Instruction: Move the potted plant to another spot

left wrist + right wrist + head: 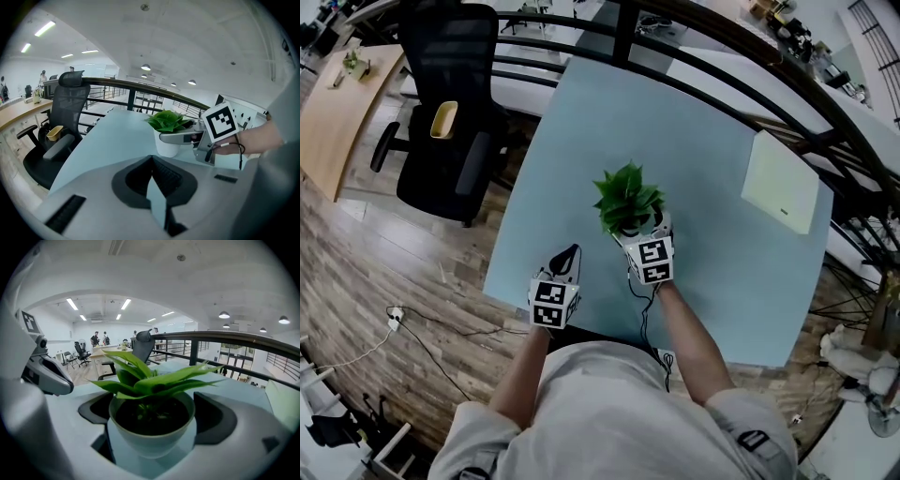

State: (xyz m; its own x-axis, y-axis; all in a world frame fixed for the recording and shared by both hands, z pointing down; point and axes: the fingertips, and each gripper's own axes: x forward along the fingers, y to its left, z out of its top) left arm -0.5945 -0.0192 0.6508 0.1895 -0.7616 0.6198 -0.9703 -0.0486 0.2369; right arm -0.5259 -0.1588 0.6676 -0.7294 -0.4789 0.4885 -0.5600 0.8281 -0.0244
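Note:
A green-leaved potted plant [626, 199] in a white pot [167, 146] stands on the light blue table [703, 141], toward its near side. My right gripper [639, 225] has a jaw on each side of the pot [152, 439], and its pads press the pot's walls. From the left gripper view, one of its fingers [178, 137] lies along the pot's rim. My left gripper [570, 255] hovers at the table's near edge, left of the plant, shut with nothing in it [152, 164].
A black office chair [450, 112] with a yellow object on its seat stands left of the table. A pale flat pad [780, 183] lies at the table's right. A dark railing [722, 47] curves behind. Cables [394, 319] lie on the wood floor.

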